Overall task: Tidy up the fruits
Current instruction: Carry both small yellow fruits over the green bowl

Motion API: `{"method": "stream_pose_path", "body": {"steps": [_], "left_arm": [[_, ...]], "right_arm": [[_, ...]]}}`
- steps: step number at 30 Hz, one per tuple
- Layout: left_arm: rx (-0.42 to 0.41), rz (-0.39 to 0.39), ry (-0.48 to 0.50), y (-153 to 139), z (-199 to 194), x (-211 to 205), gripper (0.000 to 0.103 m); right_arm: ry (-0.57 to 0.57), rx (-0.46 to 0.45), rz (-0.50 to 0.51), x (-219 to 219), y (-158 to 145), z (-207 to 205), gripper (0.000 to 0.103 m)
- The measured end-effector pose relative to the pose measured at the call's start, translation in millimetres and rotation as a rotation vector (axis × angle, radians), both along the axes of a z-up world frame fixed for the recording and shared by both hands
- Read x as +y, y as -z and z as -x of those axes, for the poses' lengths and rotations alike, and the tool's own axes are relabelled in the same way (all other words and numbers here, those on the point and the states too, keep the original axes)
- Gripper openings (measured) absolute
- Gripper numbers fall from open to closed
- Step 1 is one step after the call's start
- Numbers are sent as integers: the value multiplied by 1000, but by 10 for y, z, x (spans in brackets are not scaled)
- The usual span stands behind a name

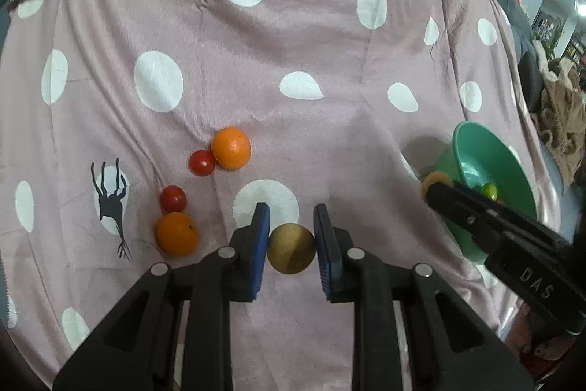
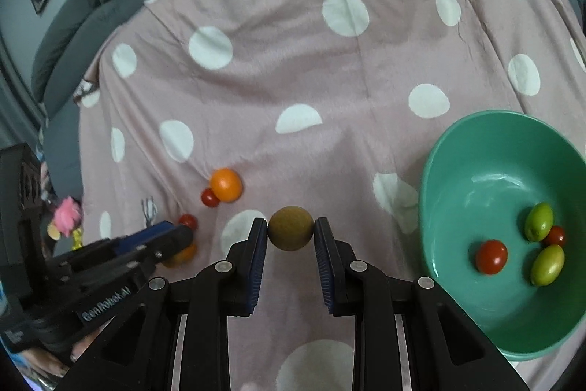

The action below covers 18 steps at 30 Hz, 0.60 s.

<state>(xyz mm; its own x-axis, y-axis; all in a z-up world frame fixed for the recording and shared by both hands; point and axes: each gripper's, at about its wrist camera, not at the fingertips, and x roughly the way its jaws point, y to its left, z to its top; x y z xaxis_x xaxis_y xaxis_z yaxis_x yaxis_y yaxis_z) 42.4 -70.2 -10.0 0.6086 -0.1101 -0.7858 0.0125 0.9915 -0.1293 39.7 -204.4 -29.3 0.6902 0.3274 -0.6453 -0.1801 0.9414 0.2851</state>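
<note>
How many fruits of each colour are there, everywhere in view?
Small round red tomatoes: 4 (2 on the pink spotted blanket, 2 in the green plastic bowl)
Round orange oranges: 2
Oval green fruits: 2
Round yellow-brown fruits: 2, one in the left tongs, one in the right tongs
Total: 10

Bowl [image 2: 457, 149] sits right on blanket [image 2: 293, 61], 4 fruits inside. 2 oranges [image 1: 231, 148] and 2 tomatoes [image 1: 201, 163] lie left, in touching pairs.
</note>
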Motion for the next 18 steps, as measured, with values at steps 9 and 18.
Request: {"method": "stream_pose_path", "body": {"steps": [9,18], "left_arm": [[-52,-16,60,-150,7,-488,24],[-87,43,160,-267,-121,-1180,24]], "right_arm": [[91,-81,9,-387,-217,120,27],[261,-109,-10,-1028,-299,230,27]]}}
